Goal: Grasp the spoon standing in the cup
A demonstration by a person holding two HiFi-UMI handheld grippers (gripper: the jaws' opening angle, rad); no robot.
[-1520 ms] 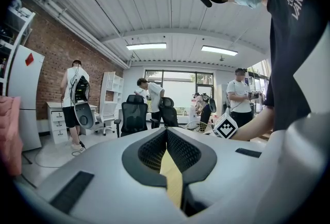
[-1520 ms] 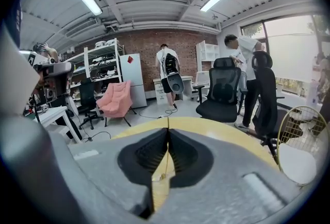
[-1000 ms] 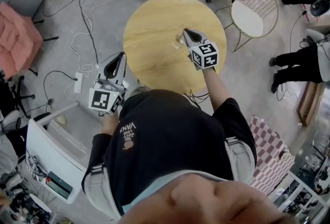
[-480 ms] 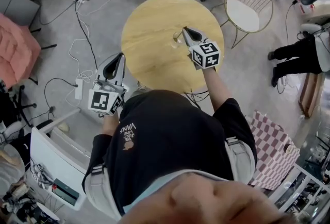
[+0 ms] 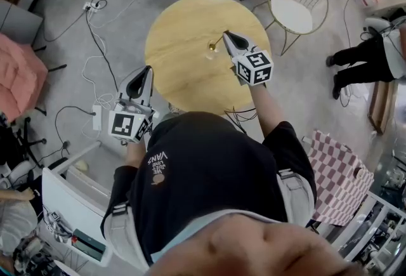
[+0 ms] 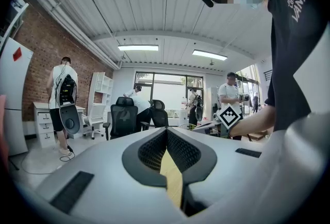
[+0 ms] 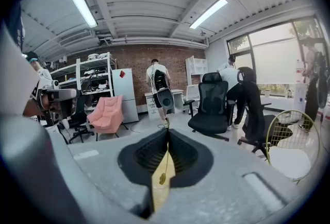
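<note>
While grip holds, keep squeeze steady and lift straight up, so thin handle cannot swivel between jaws.

Head view: right hand-held gripper over round surface; gold spoon hangs from its tips. Cup not clearly made out. Left hand-held gripper just off surface edge.

Left gripper view: jaws together, nothing between.

Right gripper view: jaws clamped on spoon handle, bowl below tips.

Versus one second ago: spoon bowl now shows beside tips, where glass cup stood; left hand-held gripper unchanged.
</note>
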